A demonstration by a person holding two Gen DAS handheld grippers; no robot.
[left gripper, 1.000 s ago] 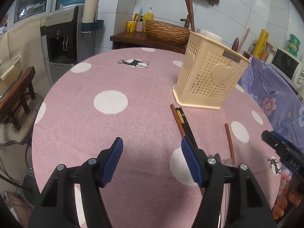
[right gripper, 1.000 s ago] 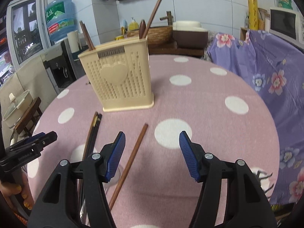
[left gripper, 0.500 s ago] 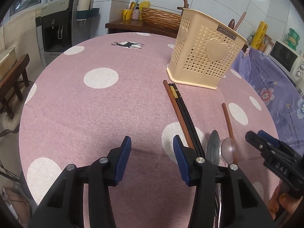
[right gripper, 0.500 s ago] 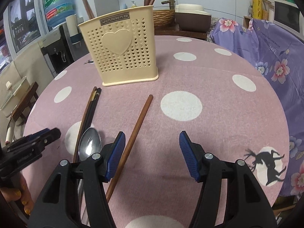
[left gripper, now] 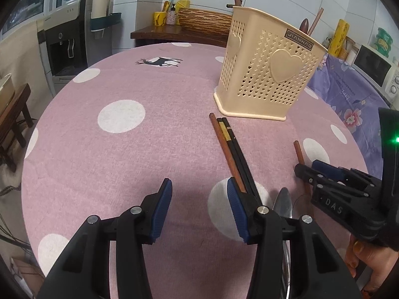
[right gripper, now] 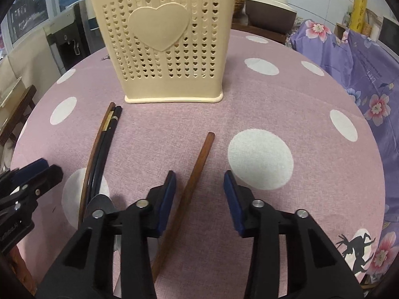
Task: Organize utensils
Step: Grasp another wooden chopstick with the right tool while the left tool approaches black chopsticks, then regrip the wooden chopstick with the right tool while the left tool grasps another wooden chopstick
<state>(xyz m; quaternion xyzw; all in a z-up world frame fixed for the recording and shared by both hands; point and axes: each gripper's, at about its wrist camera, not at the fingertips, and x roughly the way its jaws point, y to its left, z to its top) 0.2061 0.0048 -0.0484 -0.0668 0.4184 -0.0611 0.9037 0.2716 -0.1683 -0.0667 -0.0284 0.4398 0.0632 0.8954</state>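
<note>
A cream perforated utensil holder [left gripper: 269,74] [right gripper: 164,44] stands on the pink dotted tablecloth [left gripper: 124,149], with wooden handles sticking out of its top. In front of it lie one brown and two black chopsticks [left gripper: 229,144] [right gripper: 104,134] side by side. A single brown chopstick [right gripper: 197,164] [left gripper: 298,152] lies apart from them, and a metal spoon [left gripper: 283,204] [right gripper: 99,200] is partly hidden. My left gripper [left gripper: 199,209] is open and empty, just left of the chopstick bundle. My right gripper [right gripper: 199,199] is closing; the single chopstick runs between its pads, which do not press on it.
A purple floral cloth [right gripper: 361,74] covers the right side. A water dispenser [left gripper: 67,44] and a wooden shelf with a woven basket [left gripper: 204,20] stand behind the table. A low wooden stool [left gripper: 12,114] is at the left. A hand [left gripper: 366,256] holds the right gripper.
Both grippers came lower and nearer the utensils. The left jaws narrowed. The right gripper moved over the single brown chopstick and its jaws narrowed around it.
</note>
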